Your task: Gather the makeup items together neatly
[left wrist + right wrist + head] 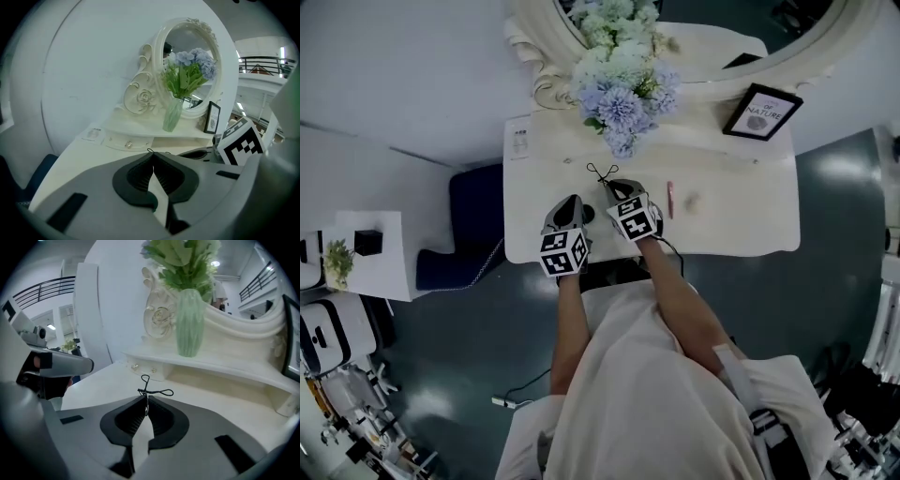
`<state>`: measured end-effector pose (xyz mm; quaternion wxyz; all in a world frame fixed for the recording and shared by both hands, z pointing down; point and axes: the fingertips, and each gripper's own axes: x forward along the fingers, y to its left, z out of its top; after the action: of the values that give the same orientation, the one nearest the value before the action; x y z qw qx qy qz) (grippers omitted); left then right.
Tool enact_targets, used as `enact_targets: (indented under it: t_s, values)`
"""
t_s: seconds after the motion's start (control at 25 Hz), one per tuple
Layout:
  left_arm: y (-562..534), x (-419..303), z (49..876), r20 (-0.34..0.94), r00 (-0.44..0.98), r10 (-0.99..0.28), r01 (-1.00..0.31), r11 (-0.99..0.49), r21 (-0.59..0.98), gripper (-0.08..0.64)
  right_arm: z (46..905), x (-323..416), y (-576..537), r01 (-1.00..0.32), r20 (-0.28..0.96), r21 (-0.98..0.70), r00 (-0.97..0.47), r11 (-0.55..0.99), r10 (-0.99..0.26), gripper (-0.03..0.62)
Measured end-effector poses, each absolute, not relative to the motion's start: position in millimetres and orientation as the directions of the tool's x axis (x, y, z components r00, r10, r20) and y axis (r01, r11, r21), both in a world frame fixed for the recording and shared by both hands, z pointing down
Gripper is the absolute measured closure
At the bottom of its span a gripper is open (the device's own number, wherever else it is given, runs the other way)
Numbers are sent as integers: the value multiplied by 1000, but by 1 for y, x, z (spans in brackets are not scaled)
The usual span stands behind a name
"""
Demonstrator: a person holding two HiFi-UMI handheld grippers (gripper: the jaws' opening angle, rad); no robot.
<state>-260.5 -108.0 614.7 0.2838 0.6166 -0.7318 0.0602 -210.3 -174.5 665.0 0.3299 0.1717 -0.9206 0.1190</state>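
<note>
Grey right gripper (146,403) clamped on near end of thin black eyelash curler (149,390), over white dressing table (741,225). Long axis continuing jaws' line, loops pointing away toward mirror shelf (225,364). Left gripper (152,161) alongside, closed, empty.

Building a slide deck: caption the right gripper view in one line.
Right hand-held gripper shut on a black eyelash curler at the white vanity, green vase of flowers behind.
</note>
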Motion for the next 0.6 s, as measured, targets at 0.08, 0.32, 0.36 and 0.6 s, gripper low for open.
enact_targets:
  t_s: [0.08, 0.32, 0.36, 0.6]
  values:
    - [-123, -246, 609, 487, -28, -873, -953, 171, 251, 545, 661, -193, -191, -470, 648, -112, -702, 875, -294, 541]
    - [-152, -219, 596, 489, 99, -867, -973, 17, 228, 545, 650, -147, -211, -622, 655, -81, -622, 779, -429, 541]
    - [-154, -216, 594, 493, 112, -863, -977, -5, 213, 545, 651, -140, -213, -645, 653, -84, -611, 760, -447, 541]
    - [-166, -201, 592, 482, 182, -857, -975, -92, 204, 545, 661, -104, -212, -748, 669, -84, -532, 659, -519, 541]
